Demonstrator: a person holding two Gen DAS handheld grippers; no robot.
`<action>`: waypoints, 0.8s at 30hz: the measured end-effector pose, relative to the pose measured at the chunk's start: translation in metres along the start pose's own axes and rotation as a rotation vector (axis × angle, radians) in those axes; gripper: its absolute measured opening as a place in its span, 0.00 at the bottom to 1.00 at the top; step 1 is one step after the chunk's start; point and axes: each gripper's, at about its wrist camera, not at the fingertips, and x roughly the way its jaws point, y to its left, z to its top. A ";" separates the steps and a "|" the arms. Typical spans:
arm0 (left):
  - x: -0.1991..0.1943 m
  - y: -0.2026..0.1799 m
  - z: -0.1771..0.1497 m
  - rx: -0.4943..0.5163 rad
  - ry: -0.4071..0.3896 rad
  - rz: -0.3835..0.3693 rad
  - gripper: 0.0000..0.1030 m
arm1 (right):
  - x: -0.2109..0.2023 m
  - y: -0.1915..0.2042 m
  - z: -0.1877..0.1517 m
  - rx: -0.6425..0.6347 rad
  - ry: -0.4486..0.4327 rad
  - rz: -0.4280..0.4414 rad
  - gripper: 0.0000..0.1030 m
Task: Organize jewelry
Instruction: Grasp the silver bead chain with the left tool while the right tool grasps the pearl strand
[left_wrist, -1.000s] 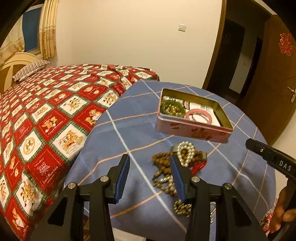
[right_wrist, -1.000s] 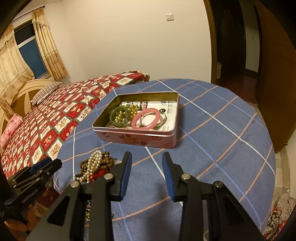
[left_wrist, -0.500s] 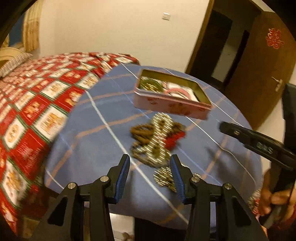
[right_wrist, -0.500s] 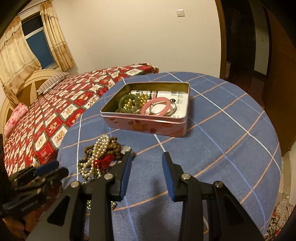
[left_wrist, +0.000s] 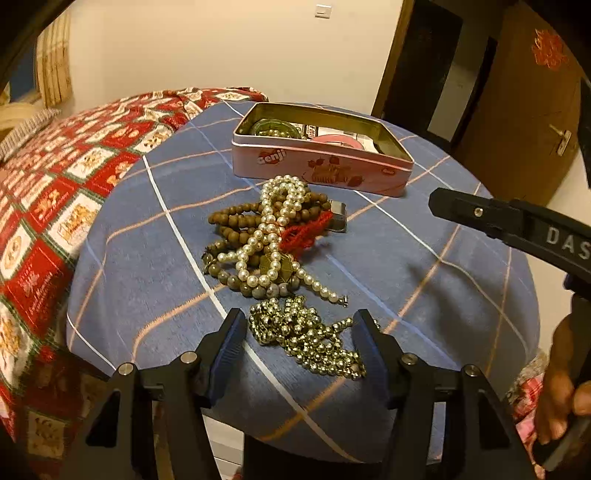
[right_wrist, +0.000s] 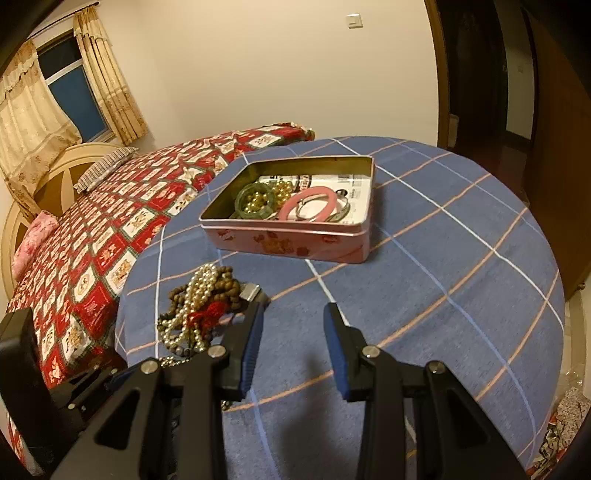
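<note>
A gold bead chain (left_wrist: 306, 336) lies bunched on the blue checked tablecloth (left_wrist: 147, 266), between the fingers of my left gripper (left_wrist: 299, 328). Its jaws are opening and the pads stand clear of the chain. Just beyond lies a tangle of white pearls (left_wrist: 273, 236), brown wooden beads and a red tassel. Behind it stands an open pink tin (left_wrist: 321, 170). The right wrist view shows a pink bangle (right_wrist: 310, 205) and a green bangle (right_wrist: 255, 201) inside the tin (right_wrist: 291, 243). My right gripper (right_wrist: 293, 325) hovers open over bare cloth, right of the pile (right_wrist: 199, 302).
A bed with a red patterned quilt (left_wrist: 55, 192) runs along the table's left side. A small silver box (left_wrist: 338, 218) lies against the pile. The round table's edge (left_wrist: 332, 454) is close under my left gripper. A brown door (left_wrist: 517, 122) stands at the far right.
My left gripper has come down and in toward the jewellery, and its jaws have widened; the gold chain now lies between them. The right gripper has hardly moved.
</note>
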 end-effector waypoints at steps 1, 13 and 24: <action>0.001 -0.003 -0.001 0.029 -0.003 0.032 0.52 | -0.001 0.001 -0.001 -0.002 0.000 0.001 0.37; -0.022 0.028 0.014 -0.005 -0.115 -0.051 0.12 | 0.001 0.000 -0.002 0.016 0.011 0.027 0.37; -0.068 0.066 0.044 -0.081 -0.287 -0.044 0.12 | 0.020 0.031 0.004 -0.011 0.049 0.178 0.37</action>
